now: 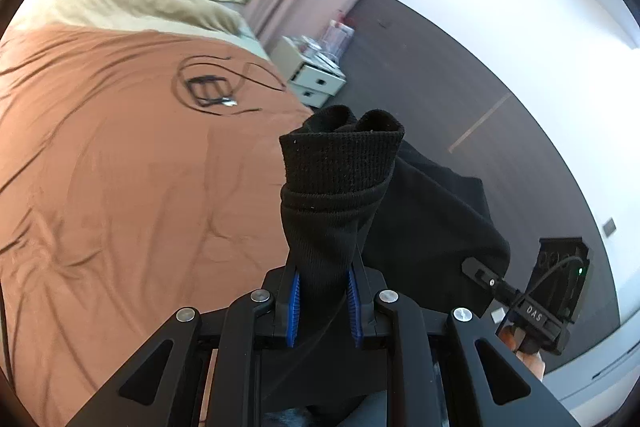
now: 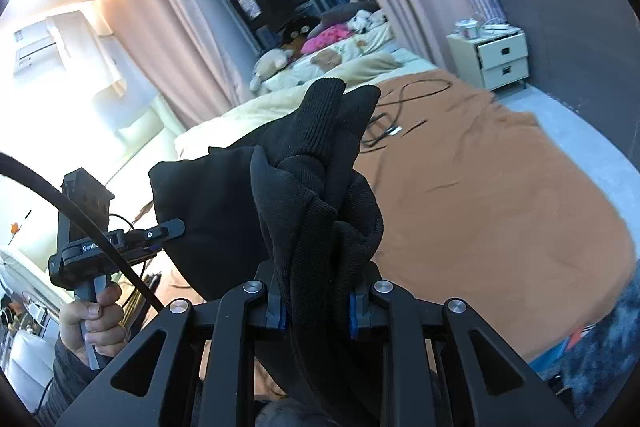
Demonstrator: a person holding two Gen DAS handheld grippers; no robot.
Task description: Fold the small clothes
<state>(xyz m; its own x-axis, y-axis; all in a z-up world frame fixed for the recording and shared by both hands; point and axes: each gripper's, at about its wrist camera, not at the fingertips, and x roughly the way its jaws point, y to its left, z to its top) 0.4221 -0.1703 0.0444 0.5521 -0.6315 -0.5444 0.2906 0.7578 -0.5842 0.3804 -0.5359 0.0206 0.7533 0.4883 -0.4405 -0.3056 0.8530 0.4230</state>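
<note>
A black knit garment (image 1: 340, 183) with ribbed cuffs hangs in the air between both grippers, above the orange-brown bed cover (image 1: 120, 187). My left gripper (image 1: 323, 307) is shut on a bunched ribbed end of it, blue pads pressing the cloth. In the right wrist view my right gripper (image 2: 316, 311) is shut on another bunch of the same garment (image 2: 312, 179), whose ribbed ends stick up past the fingers. The right gripper (image 1: 476, 273) shows in the left wrist view, the left gripper (image 2: 172, 229) in the right wrist view, each gripping the cloth.
A coiled black cable (image 1: 212, 87) lies on the bed cover (image 2: 500, 195). Cream bedding and soft toys (image 2: 320, 55) lie at the bed's far end by pink curtains. A white bedside cabinet (image 2: 496, 55) stands against the dark wall. A hand (image 2: 96, 319) holds the left gripper's handle.
</note>
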